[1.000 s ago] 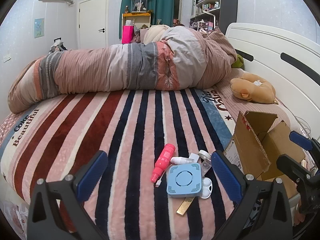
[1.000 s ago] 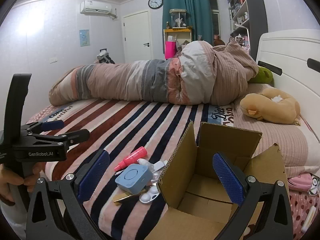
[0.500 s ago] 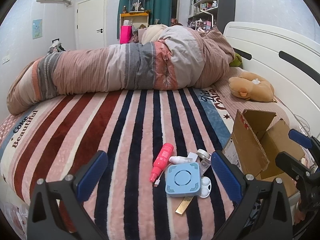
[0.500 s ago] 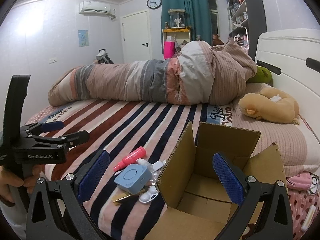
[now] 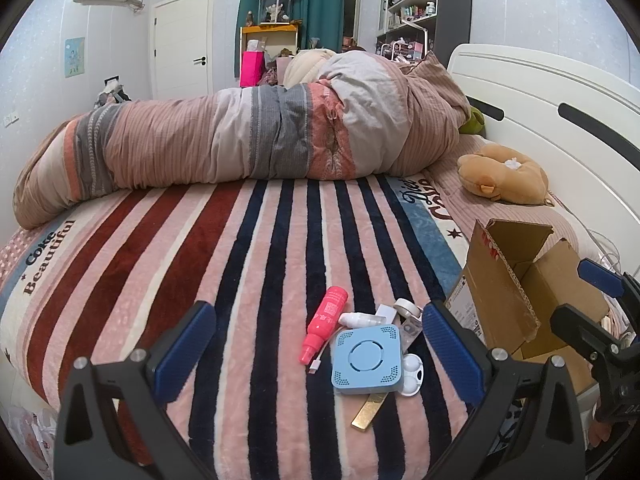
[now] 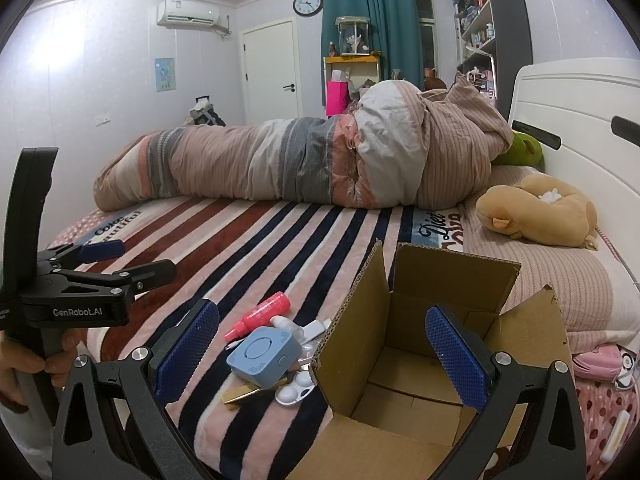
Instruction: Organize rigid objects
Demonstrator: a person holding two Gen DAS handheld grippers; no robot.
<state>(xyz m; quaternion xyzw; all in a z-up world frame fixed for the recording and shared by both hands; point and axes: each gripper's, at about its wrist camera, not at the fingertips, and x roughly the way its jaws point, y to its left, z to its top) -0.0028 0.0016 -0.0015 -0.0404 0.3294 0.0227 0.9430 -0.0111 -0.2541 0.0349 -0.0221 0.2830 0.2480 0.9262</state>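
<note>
Blue speaker (image 5: 367, 359) between spread left jaws

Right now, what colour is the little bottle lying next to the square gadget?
Pink bottle, with a lighter pink cap; clearest in the left wrist view.

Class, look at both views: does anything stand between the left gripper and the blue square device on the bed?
Nothing visible does. The left gripper is open and apart from the blue square device, which lies atop the pile with bare striped blanket around.
</note>
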